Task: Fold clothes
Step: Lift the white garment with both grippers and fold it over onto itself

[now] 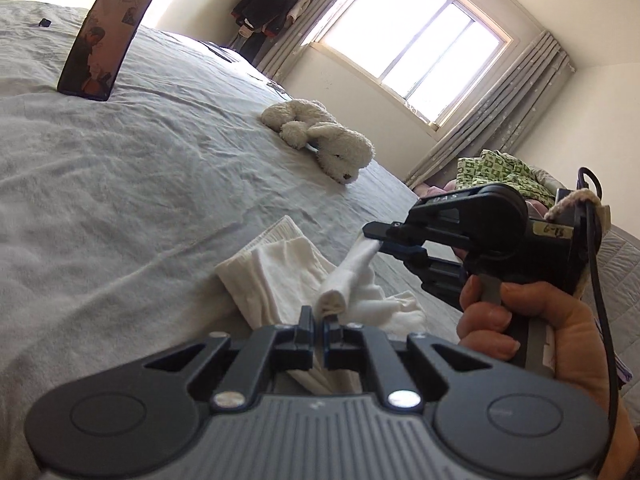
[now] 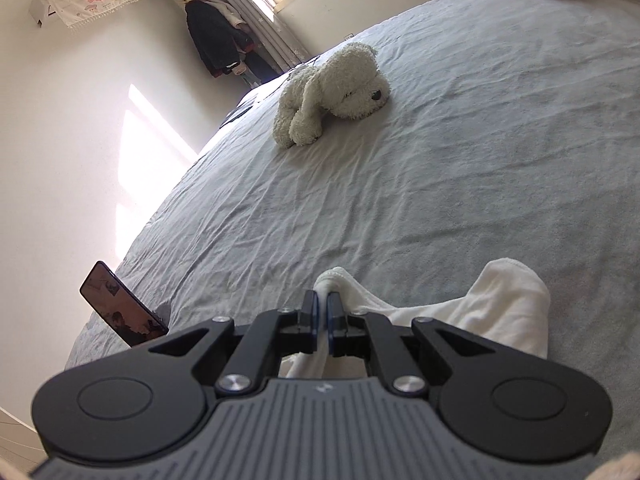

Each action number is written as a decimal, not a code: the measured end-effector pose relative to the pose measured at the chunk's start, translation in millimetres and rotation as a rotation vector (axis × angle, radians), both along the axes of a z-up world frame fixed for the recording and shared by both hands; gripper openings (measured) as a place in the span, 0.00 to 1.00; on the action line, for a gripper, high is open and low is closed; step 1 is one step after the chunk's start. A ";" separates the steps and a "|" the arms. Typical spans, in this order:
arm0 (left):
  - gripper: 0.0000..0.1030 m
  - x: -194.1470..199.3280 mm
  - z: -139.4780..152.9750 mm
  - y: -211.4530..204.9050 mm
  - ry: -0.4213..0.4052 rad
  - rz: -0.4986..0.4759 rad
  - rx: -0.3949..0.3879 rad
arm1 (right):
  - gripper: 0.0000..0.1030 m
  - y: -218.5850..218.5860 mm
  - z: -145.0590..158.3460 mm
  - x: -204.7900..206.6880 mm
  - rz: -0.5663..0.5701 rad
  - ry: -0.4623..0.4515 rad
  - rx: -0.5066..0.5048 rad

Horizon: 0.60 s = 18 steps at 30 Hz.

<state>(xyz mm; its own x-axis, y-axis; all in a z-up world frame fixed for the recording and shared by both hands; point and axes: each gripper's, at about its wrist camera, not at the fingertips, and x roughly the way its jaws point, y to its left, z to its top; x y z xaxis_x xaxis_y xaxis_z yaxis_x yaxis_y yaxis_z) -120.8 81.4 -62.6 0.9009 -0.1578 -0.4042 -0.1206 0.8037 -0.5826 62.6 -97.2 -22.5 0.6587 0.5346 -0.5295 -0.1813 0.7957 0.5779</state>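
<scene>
A white garment (image 1: 288,272) lies bunched on the grey bed sheet (image 1: 120,184), and it also shows in the right wrist view (image 2: 500,304). My left gripper (image 1: 319,316) is shut on one folded edge of the white garment close to the camera. My right gripper (image 2: 322,300) is shut on another edge of the garment; in the left wrist view the right gripper (image 1: 380,240) holds that edge lifted just to the right, a hand on its handle.
A white plush dog (image 1: 320,140) lies further up the bed, also seen in the right wrist view (image 2: 332,88). A phone (image 1: 106,40) stands propped on the sheet. Green patterned cloth (image 1: 500,172) lies at the bed's far side. A window and curtains stand behind.
</scene>
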 end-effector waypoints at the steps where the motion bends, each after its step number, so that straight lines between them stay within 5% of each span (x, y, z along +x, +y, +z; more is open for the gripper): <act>1: 0.04 0.6 -1.3 3.7 0.003 0.006 -0.003 | 0.05 4.1 -2.3 1.3 0.007 0.000 0.001; 10: 0.07 5.3 -8.5 29.4 0.032 0.013 0.015 | 0.08 30.8 -19.1 7.6 0.092 -0.011 0.038; 15: 0.29 2.8 0.9 44.4 0.048 0.013 0.096 | 0.24 20.5 -13.2 6.0 0.108 -0.008 0.069; 18: 0.29 6.6 16.0 53.4 0.058 -0.006 0.145 | 0.36 4.6 -3.7 1.5 0.076 -0.002 0.076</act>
